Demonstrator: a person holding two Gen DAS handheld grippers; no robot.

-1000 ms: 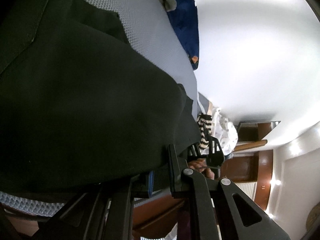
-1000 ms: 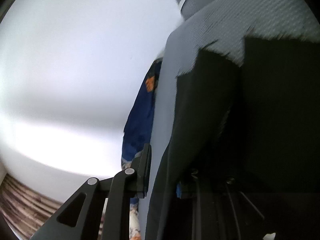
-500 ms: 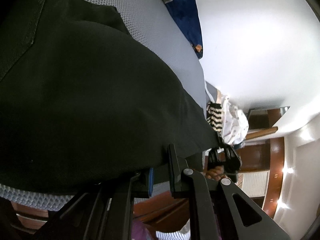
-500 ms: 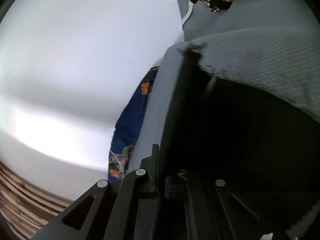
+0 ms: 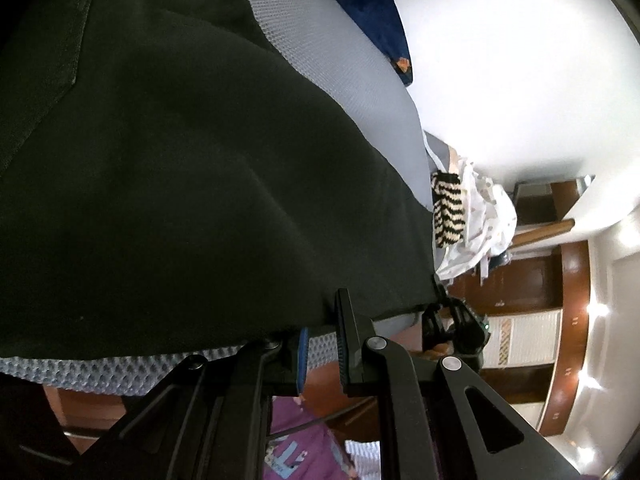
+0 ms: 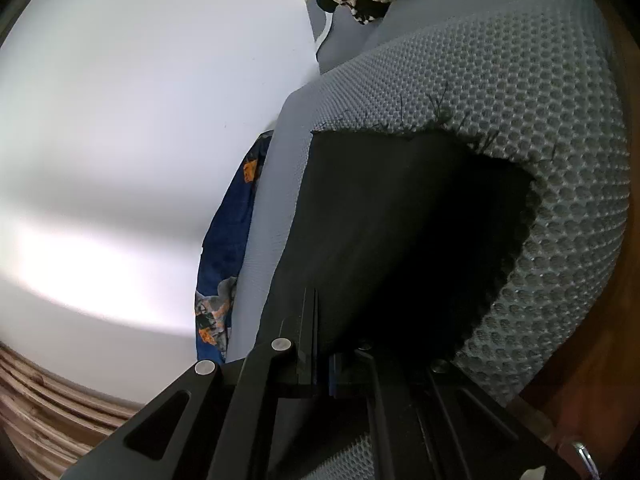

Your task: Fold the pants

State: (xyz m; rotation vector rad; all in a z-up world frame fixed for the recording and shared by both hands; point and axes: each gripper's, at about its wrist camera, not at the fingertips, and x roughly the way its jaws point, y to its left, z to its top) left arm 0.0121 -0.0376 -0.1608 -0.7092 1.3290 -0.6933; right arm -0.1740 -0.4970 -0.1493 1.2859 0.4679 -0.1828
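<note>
Now both grippers are pinching the pants (image 5: 192, 184): left gripper (image 5: 320, 336) at the near edge, right gripper (image 6: 322, 344) fingers closed near the frayed hem.

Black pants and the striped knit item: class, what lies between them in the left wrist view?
In the left wrist view, only bare grey textured cover separates the black pants from the striped knit item.

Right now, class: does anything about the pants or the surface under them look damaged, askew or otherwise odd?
Yes. In the right wrist view, the edge of the black pants on the grey textured cover is frayed, with loose threads sticking out over the cover. It looks like a raw, unhemmed edge. Nothing looks spilled.
</note>
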